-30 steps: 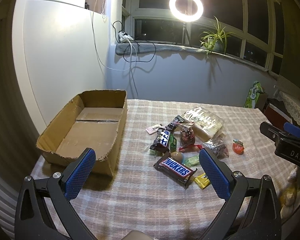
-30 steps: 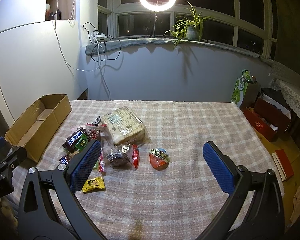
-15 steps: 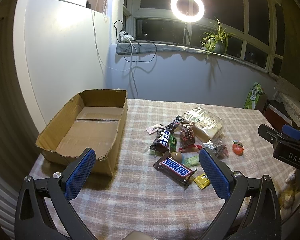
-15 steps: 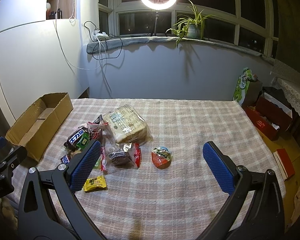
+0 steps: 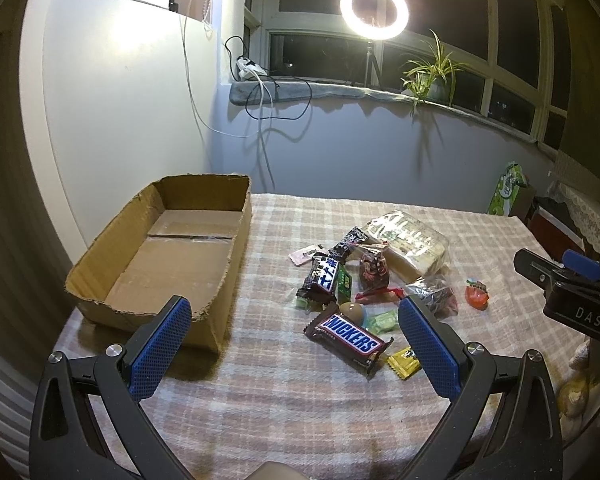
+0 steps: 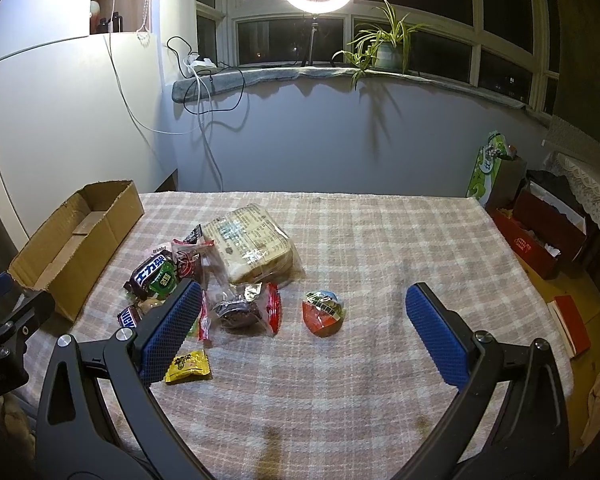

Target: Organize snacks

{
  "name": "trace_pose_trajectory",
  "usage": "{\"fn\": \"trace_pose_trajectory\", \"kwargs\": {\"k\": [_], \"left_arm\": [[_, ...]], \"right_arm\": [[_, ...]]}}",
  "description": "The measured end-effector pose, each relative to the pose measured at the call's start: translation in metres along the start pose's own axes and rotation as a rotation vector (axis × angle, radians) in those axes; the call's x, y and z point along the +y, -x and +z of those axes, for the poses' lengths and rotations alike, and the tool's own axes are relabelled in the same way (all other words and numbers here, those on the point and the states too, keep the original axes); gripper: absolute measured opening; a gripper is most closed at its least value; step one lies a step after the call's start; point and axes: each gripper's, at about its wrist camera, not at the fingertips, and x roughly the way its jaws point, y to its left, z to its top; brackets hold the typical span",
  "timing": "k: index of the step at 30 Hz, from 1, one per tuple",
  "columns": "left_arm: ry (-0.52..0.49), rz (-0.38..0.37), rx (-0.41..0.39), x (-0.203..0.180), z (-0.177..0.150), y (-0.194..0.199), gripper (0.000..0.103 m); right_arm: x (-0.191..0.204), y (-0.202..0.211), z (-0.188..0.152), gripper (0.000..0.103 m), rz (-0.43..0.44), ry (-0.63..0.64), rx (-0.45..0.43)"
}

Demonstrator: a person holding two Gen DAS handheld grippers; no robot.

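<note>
Snacks [image 5: 364, 284] are seen in a small heap near the middle of the left wrist picture, on the checked cloth [image 5: 284, 412]. At the left of that picture the cardboard box [image 5: 100, 248] is seen with nothing inside it. Just right of it, low in the frame, the Snickers bar [image 5: 350, 339] is seen, then a yellow sweet [image 5: 404, 360], then the big clear bread pack [image 5: 408, 240] higher up, and last the orange egg snack [image 5: 477, 293], set apart at the right.

Very little has been changed since a second ago. Nothing on the cloth has been moved. In the right wrist picture the snacks are now shown a bit bigger and lower, so the right tongs [image 6: 304, 334] have been brought a little closer. The left tongs [image 5: 296, 352] have hardly been moved.

Both tongs are spread wide and nothing is held in either one.

So the job has not really been started. The orange egg snack is lined up between the right tongs, and it may be meant as the first thing to be picked up
</note>
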Motion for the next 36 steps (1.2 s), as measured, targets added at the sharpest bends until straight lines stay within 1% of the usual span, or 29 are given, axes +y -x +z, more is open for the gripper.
{"fn": "trace_pose_trajectory", "kwargs": {"k": [9, 15, 18, 23, 25, 26, 28, 29, 31, 33, 36], "left_arm": [[0.01, -0.002, 0.022, 0.0, -0.002, -0.009, 0.103], [0.032, -0.017, 0.073, 0.004, -0.009, -0.022, 0.103], [0.03, -0.034, 0.093, 0.003, -0.014, -0.027, 0.102], [0.063, -0.082, 0.158, 0.003, -0.02, -0.042, 0.091], [0.073, -0.103, 0.182, 0.001, -0.023, -0.047, 0.084], [0.076, -0.116, 0.194, -0.001, -0.024, -0.05, 0.082], [0.082, -0.136, 0.218, -0.003, -0.027, -0.054, 0.076], [0.082, -0.143, 0.226, -0.005, -0.029, -0.056, 0.075], [0.078, -0.159, 0.24, -0.008, -0.03, -0.059, 0.069], [0.077, -0.172, 0.254, -0.011, -0.031, -0.061, 0.066], [0.087, -0.186, 0.268, -0.013, -0.033, -0.064, 0.065]], "right_arm": [[0.0, -0.005, 0.0, 0.103, 0.003, 0.0, 0.012], [-0.008, -0.017, -0.002, 0.103, 0.014, -0.011, 0.046], [-0.018, -0.024, -0.003, 0.103, 0.034, -0.029, 0.071], [-0.032, -0.034, -0.007, 0.103, 0.043, -0.036, 0.101], [-0.035, -0.038, -0.009, 0.103, 0.043, -0.031, 0.116], [-0.036, -0.041, -0.011, 0.103, 0.044, -0.031, 0.126], [-0.039, -0.047, -0.013, 0.103, 0.06, -0.034, 0.144], [-0.039, -0.049, -0.013, 0.103, 0.069, -0.035, 0.149], [-0.041, -0.055, -0.015, 0.103, 0.08, -0.036, 0.166], [-0.041, -0.06, -0.015, 0.103, 0.087, -0.032, 0.175], [-0.039, -0.069, -0.014, 0.102, 0.099, -0.022, 0.195]]}}
